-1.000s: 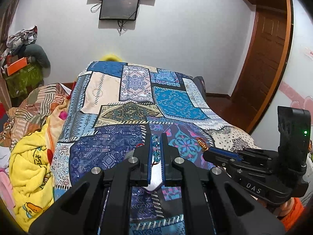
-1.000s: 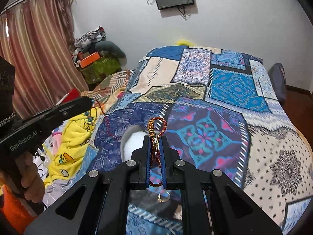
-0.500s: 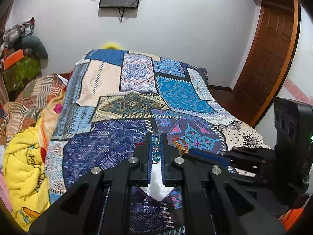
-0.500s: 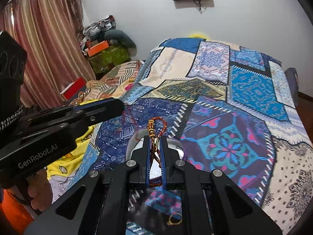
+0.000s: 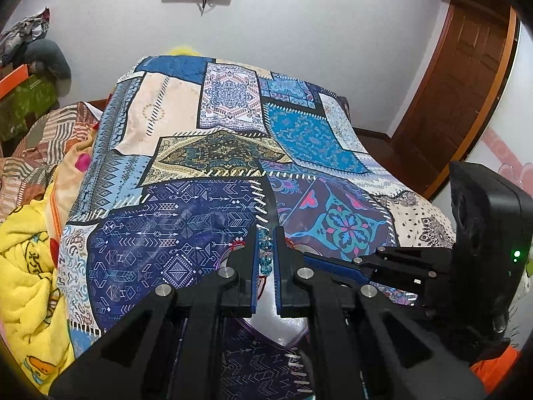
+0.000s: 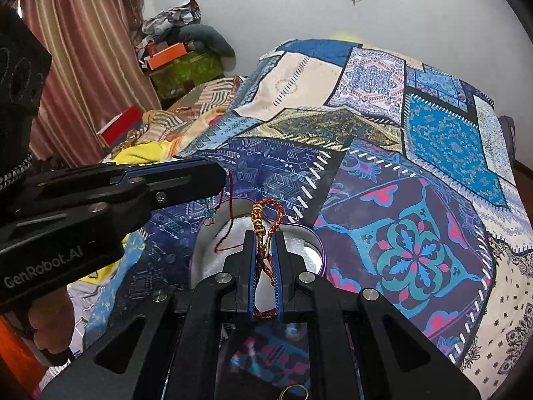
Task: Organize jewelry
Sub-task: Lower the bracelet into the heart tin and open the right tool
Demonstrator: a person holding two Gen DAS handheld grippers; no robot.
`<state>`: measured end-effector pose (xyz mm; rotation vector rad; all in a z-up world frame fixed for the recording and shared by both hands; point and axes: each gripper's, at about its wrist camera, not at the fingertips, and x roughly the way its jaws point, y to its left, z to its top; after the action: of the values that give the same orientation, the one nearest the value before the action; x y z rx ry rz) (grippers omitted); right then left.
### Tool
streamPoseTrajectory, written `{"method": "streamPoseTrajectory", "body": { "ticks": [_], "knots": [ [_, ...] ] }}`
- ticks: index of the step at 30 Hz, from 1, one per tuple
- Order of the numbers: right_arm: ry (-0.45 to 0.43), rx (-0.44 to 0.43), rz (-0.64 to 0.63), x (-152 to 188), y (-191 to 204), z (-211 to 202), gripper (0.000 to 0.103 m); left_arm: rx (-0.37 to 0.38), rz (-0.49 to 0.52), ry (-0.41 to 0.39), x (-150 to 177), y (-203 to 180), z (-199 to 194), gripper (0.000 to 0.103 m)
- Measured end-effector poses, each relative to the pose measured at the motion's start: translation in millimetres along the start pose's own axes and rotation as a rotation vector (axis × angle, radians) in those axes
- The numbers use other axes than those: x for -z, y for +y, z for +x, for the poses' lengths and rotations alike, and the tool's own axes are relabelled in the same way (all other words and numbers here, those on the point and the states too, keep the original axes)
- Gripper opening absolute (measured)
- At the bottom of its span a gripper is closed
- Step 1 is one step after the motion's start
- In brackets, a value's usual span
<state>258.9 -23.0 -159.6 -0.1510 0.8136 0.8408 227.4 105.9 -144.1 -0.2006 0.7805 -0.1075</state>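
A patchwork bedspread fills the frame's middle, a yellow blanket lower left, a wooden door upper right.

Even indoor light, sharp focus, fisheye-warped dark edges.

Two claws, two bracelets, one silver dish, one gold ring

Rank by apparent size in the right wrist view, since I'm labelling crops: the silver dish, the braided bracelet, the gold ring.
1. silver dish, partly hidden
2. braided bracelet
3. gold ring, cut off at the bottom edge
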Motion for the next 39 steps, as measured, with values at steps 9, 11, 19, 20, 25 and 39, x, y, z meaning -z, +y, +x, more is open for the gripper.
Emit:
{"method": "streamPoseTrajectory", "body": {
  "ticks": [9,11,19,20,25,39],
  "knots": [
    [0.019,-0.017,-0.011,3,4,6,0.008,0.007,-0.016,0.037,3,5,13,0.006],
    [0.026,-0.015,-0.015,4,4,8,0.008,0.010,-0.024,0.044,4,7,14,0.006],
    [0.042,0.007,-0.027,4,7,12,0.009,-0.064,-0.025,0.026,6,15,3,0.010],
    [0.047,0.006,-0.027,5,7,12,0.010,-0.072,-0.023,0.021,7,15,0,0.012],
    [0.064,0.018,-0.025,7,9,9,0.024,-0.118,-0.030,0.000,10,18,-12,0.037],
    [-0.032,0.040,0.050,15,4,-47,0.054,-0.200,-0.011,-0.084,19,0,-57,0.068]
  ]
}}
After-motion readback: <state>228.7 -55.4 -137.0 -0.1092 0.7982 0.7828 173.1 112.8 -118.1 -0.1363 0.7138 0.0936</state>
